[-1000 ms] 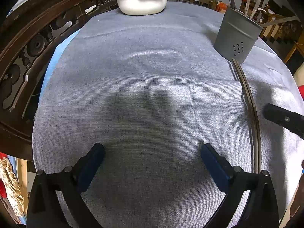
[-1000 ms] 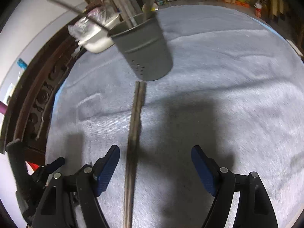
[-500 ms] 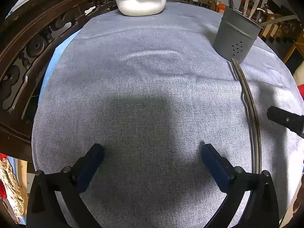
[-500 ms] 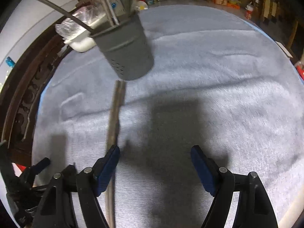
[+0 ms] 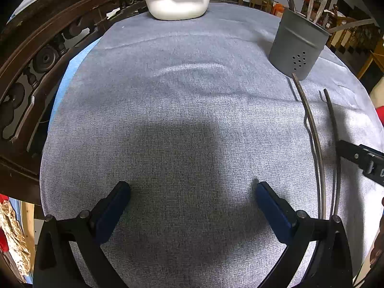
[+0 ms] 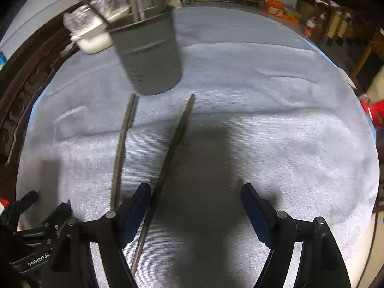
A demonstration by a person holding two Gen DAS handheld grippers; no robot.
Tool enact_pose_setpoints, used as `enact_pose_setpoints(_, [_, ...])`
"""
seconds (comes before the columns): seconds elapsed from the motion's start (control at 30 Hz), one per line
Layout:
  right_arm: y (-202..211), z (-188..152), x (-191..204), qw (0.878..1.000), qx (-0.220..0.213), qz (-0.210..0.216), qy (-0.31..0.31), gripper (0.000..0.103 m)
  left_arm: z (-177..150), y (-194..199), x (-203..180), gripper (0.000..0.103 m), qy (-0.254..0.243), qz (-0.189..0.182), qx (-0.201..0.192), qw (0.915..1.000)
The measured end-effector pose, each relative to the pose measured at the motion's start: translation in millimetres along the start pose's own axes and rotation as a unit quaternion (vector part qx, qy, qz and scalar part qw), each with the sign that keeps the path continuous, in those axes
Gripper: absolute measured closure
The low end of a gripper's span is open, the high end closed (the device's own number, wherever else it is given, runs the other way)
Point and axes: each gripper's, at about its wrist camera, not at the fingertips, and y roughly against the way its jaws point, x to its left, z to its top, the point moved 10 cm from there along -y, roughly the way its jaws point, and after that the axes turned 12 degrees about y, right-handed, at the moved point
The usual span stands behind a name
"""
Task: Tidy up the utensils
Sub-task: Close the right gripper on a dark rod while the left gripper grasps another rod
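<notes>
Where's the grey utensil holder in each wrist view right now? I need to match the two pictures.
Left wrist view: the grey utensil holder stands upper right, on the far side of the grey cloth.
Right wrist view: the holder is upper left of centre, blurred.
Shared landmark: the white bowl, far left of the holder in both.

Both wrist cams, steep down, shared holder [image 5: 297, 45]

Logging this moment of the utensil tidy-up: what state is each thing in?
Left gripper: open, empty, over bare cloth.
Right gripper: open, one chopstick just inside its left finger.
Two chopsticks: lying on the cloth, spread apart.
Grey utensil holder: upright, utensils standing in it.
White bowl: upright, holding a plastic bag.
</notes>
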Motion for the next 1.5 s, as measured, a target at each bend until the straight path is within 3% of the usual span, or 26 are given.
enact_pose_setpoints(0.13, [-2.6,10.1,10.1,0.998,0.004,0.057,-0.024,0.023,-0.5,-0.2,-0.4,0.0,-0.001,0.0,0.004,1.0])
enact_pose_setpoints(0.23, [-9.2,23.4,5.8,0.996,0.009,0.071,-0.049,0.026,-0.3,-0.1,-0.3,0.0,-0.002,0.0,0.005,1.0])
enact_pose_setpoints(0.27, [-15.1,26.1,3.7,0.996,0.013,0.073,-0.054,0.038,-0.1,0.1,0.1,0.0,-0.002,-0.001,0.006,1.0])
enact_pose_setpoints(0.3, [-17.2,30.7,1.3,0.996,0.019,0.068,-0.057,0.042,-0.1,0.0,0.1,0.0,-0.003,-0.001,0.006,1.0])
enact_pose_setpoints(0.33, [-20.1,32.5,3.3,0.996,0.024,0.067,-0.055,0.062,0.0,-0.1,0.2,0.0,-0.003,0.0,0.008,1.0])
enact_pose_setpoints(0.4, [-22.5,36.5,7.6,0.997,0.039,0.062,-0.037,0.071,0.2,-0.3,0.3,0.0,-0.002,0.001,0.01,1.0])
enact_pose_setpoints(0.47, [-25.8,40.5,12.2,0.998,0.052,0.042,0.0,0.089,0.6,-0.8,0.1,0.0,-0.001,0.002,0.013,0.9999])
enact_pose_setpoints(0.63, [-15.4,34.1,11.6,0.995,0.064,0.027,0.074,0.096,4.2,-3.7,-0.7,0.0,0.001,0.002,0.039,0.9992])
enact_pose_setpoints(0.77, [-5.2,29.1,-6.7,0.992,0.074,0.015,0.105,0.097,14.7,-4.0,-14.7,0.0,0.027,-0.04,0.076,0.9959])
enact_pose_setpoints(0.93, [-17.2,18.5,-15.8,0.991,0.087,0.041,0.094,0.096,30.9,1.6,-53.8,0.0,0.009,-0.052,0.083,0.9952])
enact_pose_setpoints(1.07, [-17.8,20.6,-19.0,0.992,0.073,0.057,0.083,0.096,44.7,0.8,-85.2,0.002,-0.013,-0.038,0.079,0.996])
enact_pose_setpoints(1.17, [-16.3,19.8,-24.0,0.992,0.068,0.075,0.074,0.096,50.4,-7.2,-107.6,0.009,-0.027,-0.022,0.093,0.995])
enact_pose_setpoints(1.27, [-13.7,18.7,-32.0,0.992,0.061,0.094,0.062,0.094,48.9,-18.4,-120.5,0.026,-0.033,-0.007,0.115,0.9928])
enact_pose_setpoints(1.33, [-12.4,17.8,-34.5,0.991,0.057,0.102,0.059,0.094,46.4,-28.4,-123.8,0.043,-0.028,0.003,0.134,0.9906])
enact_pose_setpoints(1.43, [-13.5,18.4,-40.0,0.991,0.052,0.107,0.057,0.094,50.8,-31.6,-131.0,0.046,-0.04,0.015,0.125,0.9913])
enact_pose_setpoints(1.47, [-15.4,19.0,-40.5,0.991,0.051,0.108,0.058,0.094,52.3,-30.6,-134.9,0.053,-0.048,0.01,0.117,0.992])
enact_pose_setpoints(1.5, [-15.2,18.8,-41.2,0.991,0.051,0.109,0.058,0.094,53.3,-28.7,-138.5,0.081,-0.056,0.01,0.112,0.9921])
